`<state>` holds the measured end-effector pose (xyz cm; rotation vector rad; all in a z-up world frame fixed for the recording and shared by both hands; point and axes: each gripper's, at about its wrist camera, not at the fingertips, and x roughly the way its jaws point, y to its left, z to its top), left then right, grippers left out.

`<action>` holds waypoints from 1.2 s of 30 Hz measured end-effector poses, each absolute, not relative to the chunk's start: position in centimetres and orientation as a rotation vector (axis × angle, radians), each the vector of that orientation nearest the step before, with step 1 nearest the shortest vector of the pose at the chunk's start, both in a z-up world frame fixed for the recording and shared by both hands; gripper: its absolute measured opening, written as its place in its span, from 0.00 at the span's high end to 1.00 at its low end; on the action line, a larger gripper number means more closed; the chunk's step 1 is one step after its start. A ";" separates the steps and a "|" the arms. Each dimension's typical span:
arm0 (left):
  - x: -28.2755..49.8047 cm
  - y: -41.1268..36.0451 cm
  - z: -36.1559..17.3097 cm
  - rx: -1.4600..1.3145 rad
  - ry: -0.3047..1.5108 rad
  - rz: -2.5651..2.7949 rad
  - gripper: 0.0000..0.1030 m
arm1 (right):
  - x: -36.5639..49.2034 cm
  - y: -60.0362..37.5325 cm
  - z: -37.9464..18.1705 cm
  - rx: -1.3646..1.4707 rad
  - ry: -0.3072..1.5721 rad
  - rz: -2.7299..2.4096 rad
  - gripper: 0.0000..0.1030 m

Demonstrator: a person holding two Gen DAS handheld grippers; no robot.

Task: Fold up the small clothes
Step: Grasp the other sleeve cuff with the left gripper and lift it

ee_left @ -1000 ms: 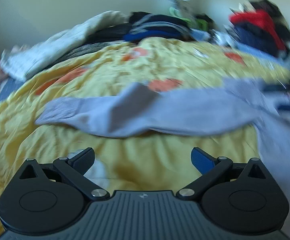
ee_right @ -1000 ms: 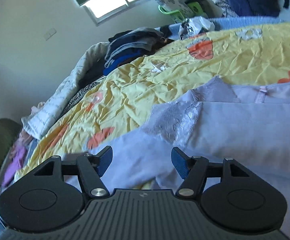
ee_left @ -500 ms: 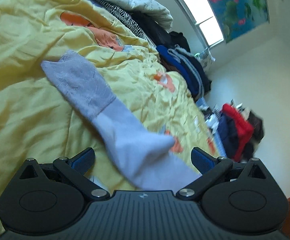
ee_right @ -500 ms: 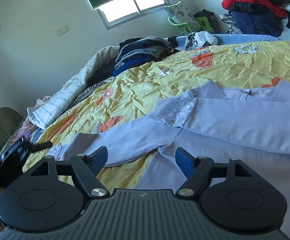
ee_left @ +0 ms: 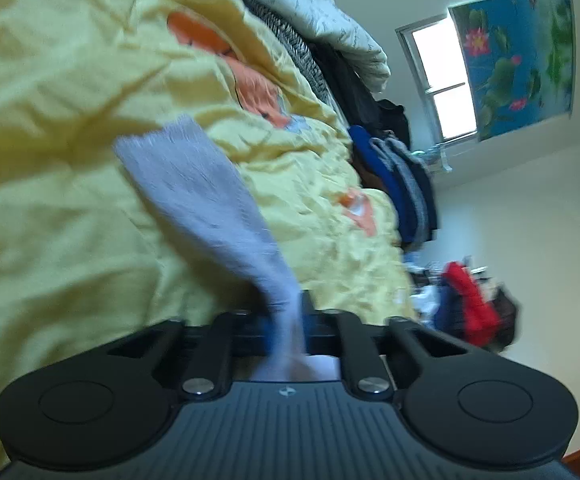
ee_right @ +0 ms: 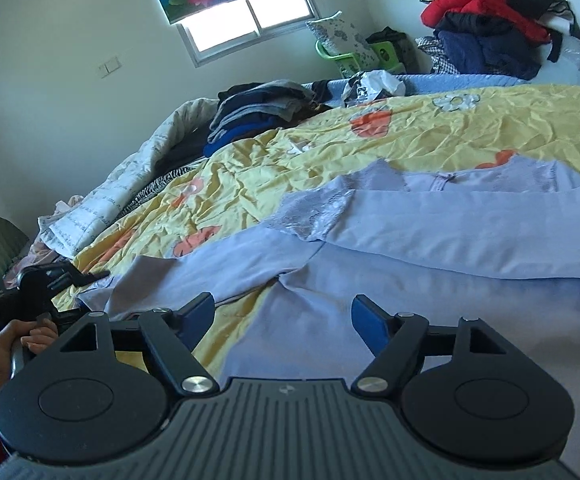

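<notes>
Our left gripper [ee_left: 286, 330] pinches the lavender garment's sleeve [ee_left: 206, 200] on the near left of the yellow bedspread [ee_left: 50, 160], our right gripper [ee_right: 282, 316] hovers spread over its body, and we judge the thin bunched fabric could slip free if tugged.

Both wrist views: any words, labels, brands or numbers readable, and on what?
No legible text in either view.
White quilt: rows of small dark marks, too small to read.
Green crate: dark patch, unreadable.
Right claw body: small round emblem, no letters.
</notes>
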<state>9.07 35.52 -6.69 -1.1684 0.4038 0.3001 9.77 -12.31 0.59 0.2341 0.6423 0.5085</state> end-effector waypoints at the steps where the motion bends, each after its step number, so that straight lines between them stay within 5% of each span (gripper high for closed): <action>1: 9.0 35.1 -6.2 -1.108 0.402 0.322 0.94 | 9.6 -12.6 0.6 0.238 0.643 0.508 0.23; 14: 11.6 26.4 1.7 -0.533 0.323 0.391 0.96 | 8.9 -16.5 -0.9 0.311 0.652 0.456 0.23; 36: 17.3 11.1 7.4 -0.313 0.244 0.212 0.96 | 5.4 -23.7 -1.1 0.366 0.600 0.359 0.23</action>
